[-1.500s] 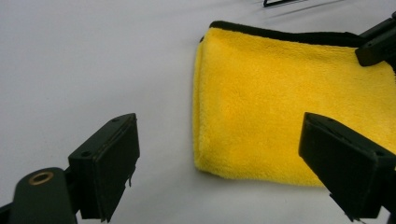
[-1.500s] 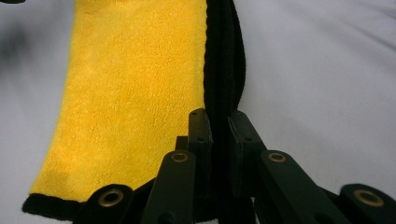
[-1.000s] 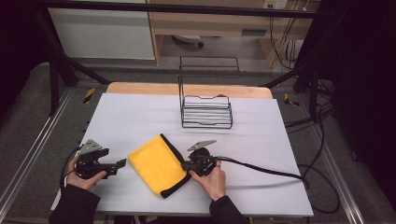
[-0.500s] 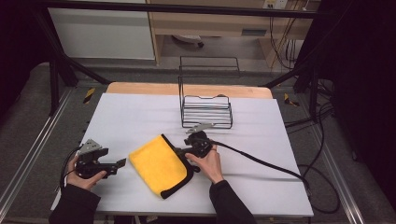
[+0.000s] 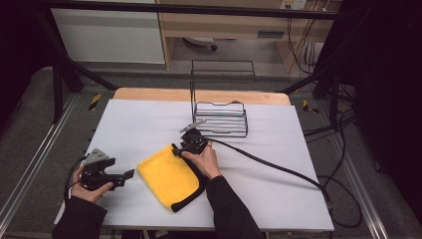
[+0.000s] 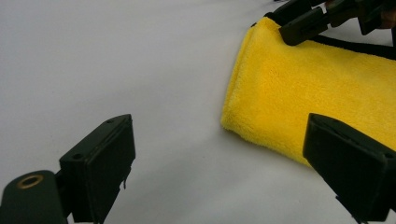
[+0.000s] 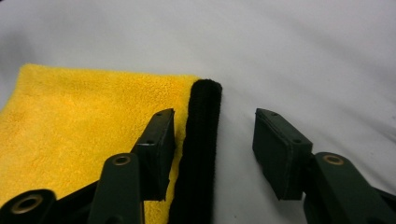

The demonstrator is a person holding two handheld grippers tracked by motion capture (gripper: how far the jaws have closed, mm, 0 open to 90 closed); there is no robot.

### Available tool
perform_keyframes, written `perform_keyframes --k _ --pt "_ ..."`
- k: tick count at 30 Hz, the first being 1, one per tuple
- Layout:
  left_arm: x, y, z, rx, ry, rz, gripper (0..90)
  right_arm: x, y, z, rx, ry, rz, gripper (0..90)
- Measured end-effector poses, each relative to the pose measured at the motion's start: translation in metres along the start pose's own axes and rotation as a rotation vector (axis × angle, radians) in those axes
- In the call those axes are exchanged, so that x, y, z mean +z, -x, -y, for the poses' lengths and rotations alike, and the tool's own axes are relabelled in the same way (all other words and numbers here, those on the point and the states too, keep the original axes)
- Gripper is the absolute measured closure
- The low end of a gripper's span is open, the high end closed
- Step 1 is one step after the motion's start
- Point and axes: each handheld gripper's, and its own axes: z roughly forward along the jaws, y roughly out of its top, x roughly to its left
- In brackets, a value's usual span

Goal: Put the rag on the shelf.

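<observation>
The yellow microfibre cloth (image 5: 168, 175) lies folded flat on the white surface (image 5: 278, 169), soft, light and floppy. The right tongs (image 7: 212, 144), just closing, straddle its black hem (image 7: 200, 154) unpinched, which looks the best place to grab. The left tongs (image 6: 224, 172) are held wide, empty.

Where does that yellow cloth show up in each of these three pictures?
High view: the yellow cloth lies low, centre-left.
Left gripper view: it is in the right half.
Right gripper view: it is at the left.
Shared landmark: its black edge, beside the right gripper.
</observation>
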Motion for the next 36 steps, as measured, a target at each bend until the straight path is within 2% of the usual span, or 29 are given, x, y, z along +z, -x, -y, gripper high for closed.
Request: perform_keyframes --k 1,2,5,7,11,15,20,26,31,33,36 --pt "0.0 0.0 0.0 -0.001 0.0 -0.001 9.5 0.0 -0.001 0.0 0.014 -0.012 -0.036 62.6" --pt "0.0 0.0 0.0 -0.003 0.0 -0.001 9.6 0.001 -0.003 0.001 0.025 -0.018 -0.067 62.2" --pt "0.001 0.0 0.0 -0.001 0.0 -0.006 9.7 0.002 -0.008 0.003 0.009 -0.012 -0.06 63.4" --pt "0.001 0.001 0.0 0.004 -0.004 -0.007 9.8 0.001 -0.009 0.002 0.007 -0.034 -0.073 64.9" --pt "0.001 0.0 -0.001 -0.001 0.0 -0.008 9.9 0.001 -0.015 0.001 -0.012 -0.064 -0.088 75.1" --pt "0.001 0.001 0.0 0.004 -0.001 -0.009 10.0 0.0 -0.016 0.001 -0.008 -0.06 -0.086 80.8" --pt "0.001 0.001 0.0 0.0 0.001 -0.007 10.1 -0.009 -0.019 0.003 0.007 -0.012 -0.027 82.2" --pt "0.006 0.006 -0.002 0.003 -0.005 0.01 11.4 -0.035 -0.02 0.013 0.071 0.023 0.073 82.3" --pt "0.024 0.016 -0.013 -0.001 -0.019 0.037 17.6 -0.053 -0.024 0.033 0.147 0.061 0.151 81.9" --pt "0.035 0.022 -0.019 -0.002 -0.029 0.051 19.3 -0.058 -0.025 0.04 0.166 0.068 0.161 81.6" --pt "0.052 0.028 -0.028 0.009 -0.041 0.055 23.5 -0.064 -0.024 0.045 0.149 0.08 0.164 80.7"
